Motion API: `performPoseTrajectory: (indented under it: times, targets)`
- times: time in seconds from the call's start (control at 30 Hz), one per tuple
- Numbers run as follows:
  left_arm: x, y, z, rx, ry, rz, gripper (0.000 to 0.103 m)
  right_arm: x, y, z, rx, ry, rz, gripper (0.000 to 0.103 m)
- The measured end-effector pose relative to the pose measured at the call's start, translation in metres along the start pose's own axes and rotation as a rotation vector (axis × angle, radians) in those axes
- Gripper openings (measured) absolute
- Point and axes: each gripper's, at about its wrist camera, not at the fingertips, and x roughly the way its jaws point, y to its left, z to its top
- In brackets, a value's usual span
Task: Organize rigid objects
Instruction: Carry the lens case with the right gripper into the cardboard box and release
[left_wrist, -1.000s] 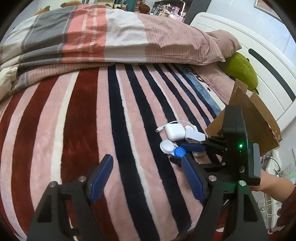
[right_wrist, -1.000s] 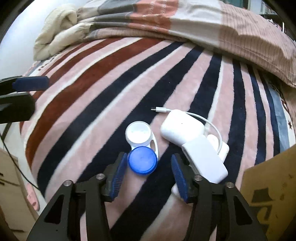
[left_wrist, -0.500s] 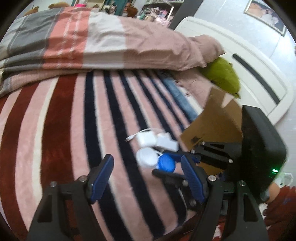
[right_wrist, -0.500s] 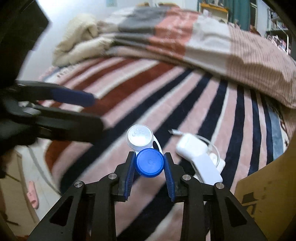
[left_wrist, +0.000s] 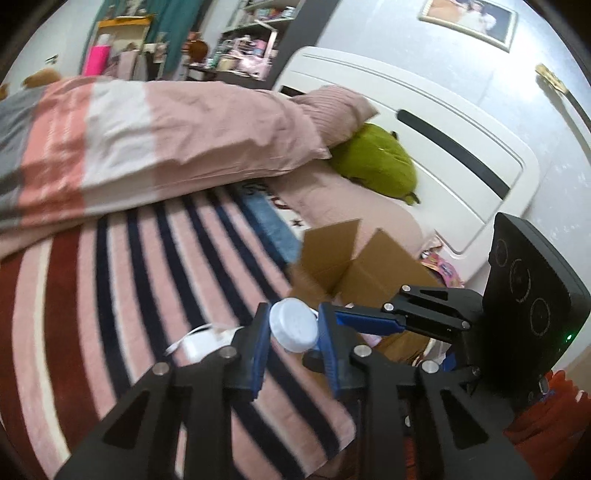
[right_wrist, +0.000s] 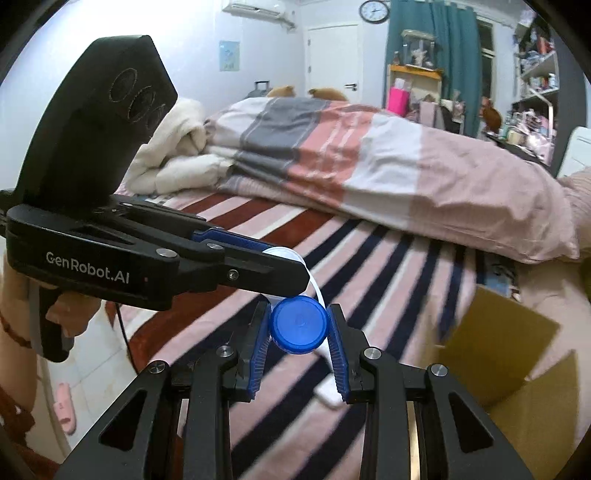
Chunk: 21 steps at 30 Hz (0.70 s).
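Both claws are clamped on one contact lens case, held in the air above the striped blanket (left_wrist: 147, 280). Left gripper (left_wrist: 293, 328) pinches the white cap (left_wrist: 293, 325), round and matte with faint raised lettering; right gripper (right_wrist: 298, 326) squeezes the blue cap (right_wrist: 299, 325), a glossy disc facing the camera. Between them runs a thin white bridge (right_wrist: 317, 291). An open cardboard box (left_wrist: 354, 266) sits just beyond on the bed.

Smooth blue plastic cap (right_wrist: 299, 324), fuzzy striped blanket (left_wrist: 129, 266), matt brown cardboard box (left_wrist: 373, 273)
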Motion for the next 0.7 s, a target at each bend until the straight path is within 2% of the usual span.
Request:
performPoseTrajectory:
  times: [0.13, 0.23, 0.4, 0.5, 0.57, 0.63, 0.67, 0.7]
  targets:
    - [0.032, -0.032, 0.02, 0.048, 0.043, -0.027, 0.023, -0.023, -0.034, -0.007, 0.036, 0.01, -0.056, 0.026]
    - [0.063, -0.055, 0.032, 0.077, 0.102, -0.042, 0.023, -0.033, -0.061, -0.014, 0.073, 0.051, -0.091, 0.026]
    - [0.105, -0.074, 0.043, 0.078, 0.225, -0.057, 0.023, -0.038, -0.101, -0.027, 0.152, 0.157, -0.105, 0.026]
    - [0.123, -0.082, 0.044, 0.088, 0.29, -0.025, 0.024, -0.034, -0.117, -0.034, 0.183, 0.22, -0.099, 0.026]
    - [0.13, -0.086, 0.042, 0.12, 0.323, 0.017, 0.034, -0.029, -0.12, -0.039, 0.192, 0.25, -0.096, 0.026]
    - [0.131, -0.088, 0.041, 0.138, 0.326, 0.039, 0.057, -0.023, -0.123, -0.042, 0.205, 0.27, -0.091, 0.027]
    - [0.129, -0.087, 0.04, 0.141, 0.322, 0.041, 0.06, -0.023, -0.124, -0.044, 0.213, 0.28, -0.085, 0.028]
    - [0.126, -0.086, 0.039, 0.141, 0.314, 0.041, 0.063, -0.021, -0.124, -0.045, 0.22, 0.292, -0.074, 0.033]
